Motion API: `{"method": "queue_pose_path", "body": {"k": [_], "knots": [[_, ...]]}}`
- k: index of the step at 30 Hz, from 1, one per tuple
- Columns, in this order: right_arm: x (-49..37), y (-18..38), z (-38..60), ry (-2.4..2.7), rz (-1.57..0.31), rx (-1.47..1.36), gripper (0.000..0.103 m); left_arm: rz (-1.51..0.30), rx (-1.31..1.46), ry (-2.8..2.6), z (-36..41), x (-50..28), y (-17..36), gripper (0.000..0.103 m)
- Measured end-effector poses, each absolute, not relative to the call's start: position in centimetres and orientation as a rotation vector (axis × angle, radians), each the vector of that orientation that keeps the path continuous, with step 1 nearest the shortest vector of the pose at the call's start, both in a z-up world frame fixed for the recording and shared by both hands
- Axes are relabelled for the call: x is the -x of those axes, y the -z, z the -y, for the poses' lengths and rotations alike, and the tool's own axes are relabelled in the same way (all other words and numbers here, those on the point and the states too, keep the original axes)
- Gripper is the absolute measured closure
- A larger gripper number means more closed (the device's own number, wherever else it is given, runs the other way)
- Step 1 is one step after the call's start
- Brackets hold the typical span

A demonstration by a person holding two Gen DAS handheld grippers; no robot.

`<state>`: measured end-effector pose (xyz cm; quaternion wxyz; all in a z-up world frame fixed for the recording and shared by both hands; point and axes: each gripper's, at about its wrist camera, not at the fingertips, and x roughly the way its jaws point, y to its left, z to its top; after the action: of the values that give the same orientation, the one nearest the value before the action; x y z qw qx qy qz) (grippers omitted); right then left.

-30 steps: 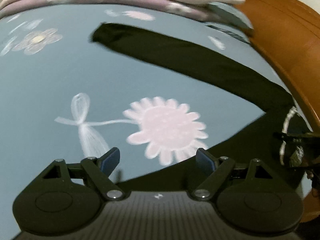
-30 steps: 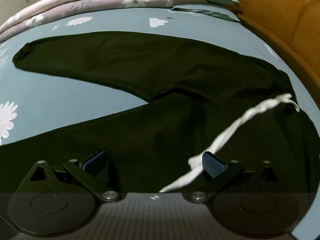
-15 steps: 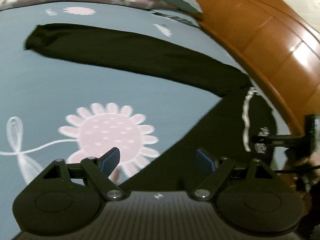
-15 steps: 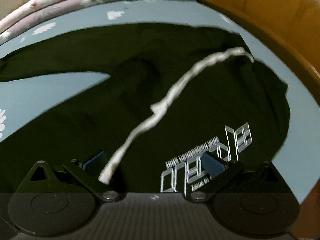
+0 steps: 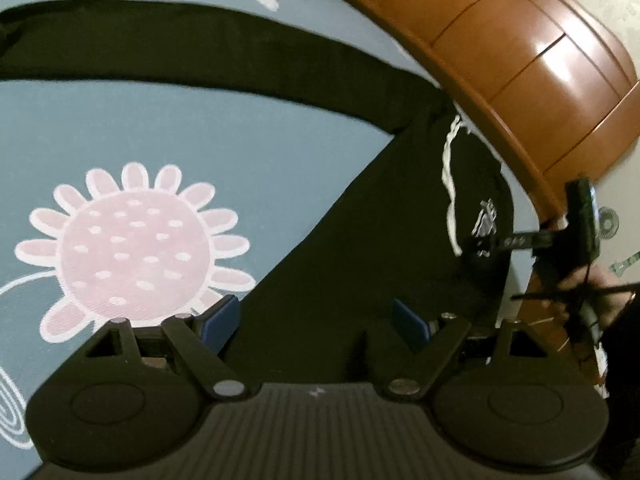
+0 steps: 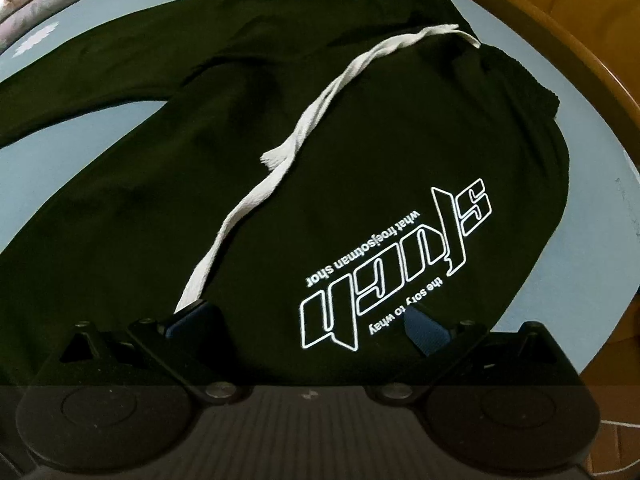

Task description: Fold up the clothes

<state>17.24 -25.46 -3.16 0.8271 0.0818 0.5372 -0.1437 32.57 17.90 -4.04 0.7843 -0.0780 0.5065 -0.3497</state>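
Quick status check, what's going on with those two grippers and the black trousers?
Left gripper open, empty. Right gripper open over the printed logo. Black trousers spread on the bed, unfolded. White drawstring loose across them.

The trousers (image 6: 360,128) are black, with a white drawstring (image 6: 304,136) and white outlined lettering (image 6: 400,272) at lower right. The bedsheet (image 5: 200,128) is grey-blue, printed with a pink, white-edged flower (image 5: 132,252) at left. The headboard (image 5: 520,52) is glossy orange-brown.
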Motion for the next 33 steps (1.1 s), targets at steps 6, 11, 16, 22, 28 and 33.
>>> {"method": "queue_pose_path", "body": {"k": [6,11,16,22,28,33], "knots": [[-17.1,1.0,27.7,0.35,-1.054,-0.277,0.0,-1.109,0.128,0.767,-17.4,-33.0,4.5,0.02],[-17.1,-0.3,29.1,0.335,-0.989,-0.372,0.0,-1.121,0.093,0.772,-17.0,-33.1,4.5,0.018],[-17.2,-1.1,28.3,0.181,-0.948,-0.431,0.0,-1.131,0.048,0.744,-16.2,-33.0,4.3,0.018],[-17.5,-0.2,25.0,-0.141,-0.985,-0.435,0.0,-1.094,0.03,0.69,-15.9,-31.8,2.1,0.018],[-20.0,2.3,24.8,-0.198,-1.046,-0.287,0.0,-1.078,0.046,0.669,-14.4,-31.0,0.2,0.018],[-22.0,2.1,27.9,-0.169,-0.997,-0.335,0.0,-1.091,0.009,0.681,-11.9,-30.4,-0.1,0.018]]}}
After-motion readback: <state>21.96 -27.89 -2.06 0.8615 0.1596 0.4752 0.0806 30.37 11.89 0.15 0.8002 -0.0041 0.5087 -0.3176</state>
